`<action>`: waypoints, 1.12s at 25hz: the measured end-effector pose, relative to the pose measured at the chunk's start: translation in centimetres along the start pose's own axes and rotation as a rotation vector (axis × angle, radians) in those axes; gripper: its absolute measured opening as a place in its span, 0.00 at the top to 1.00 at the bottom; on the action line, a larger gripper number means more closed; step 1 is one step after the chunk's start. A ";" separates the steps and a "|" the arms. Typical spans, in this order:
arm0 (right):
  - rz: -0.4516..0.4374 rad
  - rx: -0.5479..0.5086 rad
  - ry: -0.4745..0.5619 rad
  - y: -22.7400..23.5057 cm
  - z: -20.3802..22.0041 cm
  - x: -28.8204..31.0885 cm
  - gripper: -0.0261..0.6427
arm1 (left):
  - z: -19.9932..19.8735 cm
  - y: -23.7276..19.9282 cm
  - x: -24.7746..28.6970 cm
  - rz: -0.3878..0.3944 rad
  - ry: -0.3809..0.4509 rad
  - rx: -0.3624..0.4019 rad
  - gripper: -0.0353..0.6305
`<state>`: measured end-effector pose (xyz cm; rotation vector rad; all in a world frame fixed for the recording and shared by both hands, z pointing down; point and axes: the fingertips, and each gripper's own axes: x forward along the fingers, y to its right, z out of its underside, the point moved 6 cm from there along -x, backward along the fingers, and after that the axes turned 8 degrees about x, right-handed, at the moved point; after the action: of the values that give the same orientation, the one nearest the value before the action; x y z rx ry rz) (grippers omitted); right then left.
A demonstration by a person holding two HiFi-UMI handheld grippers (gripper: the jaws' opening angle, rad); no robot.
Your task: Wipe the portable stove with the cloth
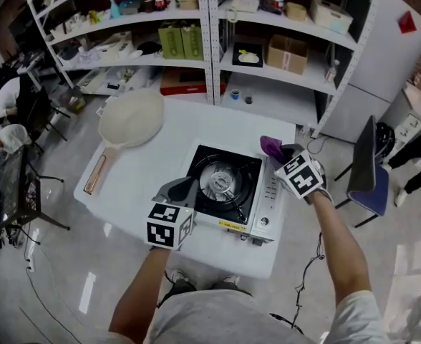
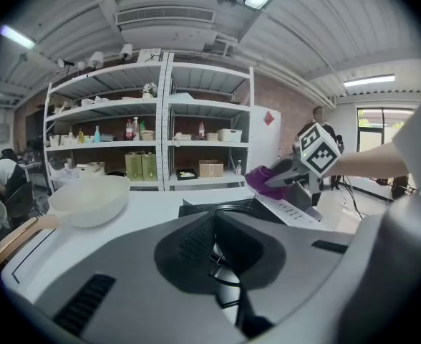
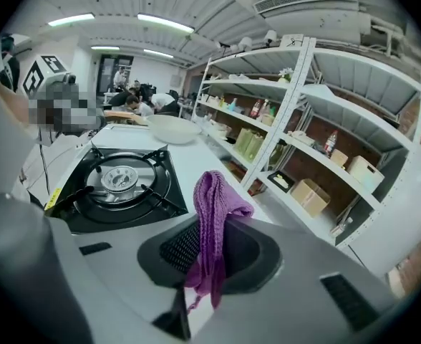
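The portable stove (image 1: 225,188) sits on the white table (image 1: 139,170), with a black top, a round burner and a white control strip on its right. My right gripper (image 1: 286,154) hangs over the stove's far right corner, shut on a purple cloth (image 1: 271,146). In the right gripper view the cloth (image 3: 212,213) droops from the pinched jaws (image 3: 214,246), beside the stove (image 3: 117,185). My left gripper (image 1: 182,190) rests at the stove's left edge, shut with nothing in it. The left gripper view shows the left gripper (image 2: 221,228) over the burner, the cloth (image 2: 264,181) beyond.
A cream pan (image 1: 130,119) with a wooden handle lies at the table's far left. Shelving (image 1: 196,41) with boxes and bottles stands behind the table, with a white cabinet (image 1: 386,56) to its right. A blue chair (image 1: 368,181) is at the right. People sit at the far left.
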<state>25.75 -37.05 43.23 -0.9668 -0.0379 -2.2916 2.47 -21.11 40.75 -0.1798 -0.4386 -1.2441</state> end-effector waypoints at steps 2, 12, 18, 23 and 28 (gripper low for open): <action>-0.029 0.025 -0.006 -0.6 0.3 0.4 0.86 | 0.2 -0.2 -0.4 -0.007 -0.003 -0.002 0.94; 0.000 0.178 -0.002 -3.6 1.9 -0.5 0.86 | 1.6 -0.4 -2.2 0.051 0.002 0.008 0.94; 0.030 0.215 -0.021 -5.5 2.6 -1.6 0.86 | 2.2 -0.5 -3.0 0.098 0.002 0.025 0.94; 0.047 0.224 -0.034 -7.2 3.2 -2.7 0.86 | 2.5 -0.2 -3.3 0.136 0.009 0.035 0.94; 0.060 0.238 -0.038 -8.8 3.6 -3.5 0.86 | 2.7 0.0 -3.6 0.170 0.014 0.045 0.94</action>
<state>24.85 -27.21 45.37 -0.8754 -0.2880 -2.1554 0.94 -16.94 41.72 -0.1661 -0.4299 -1.0674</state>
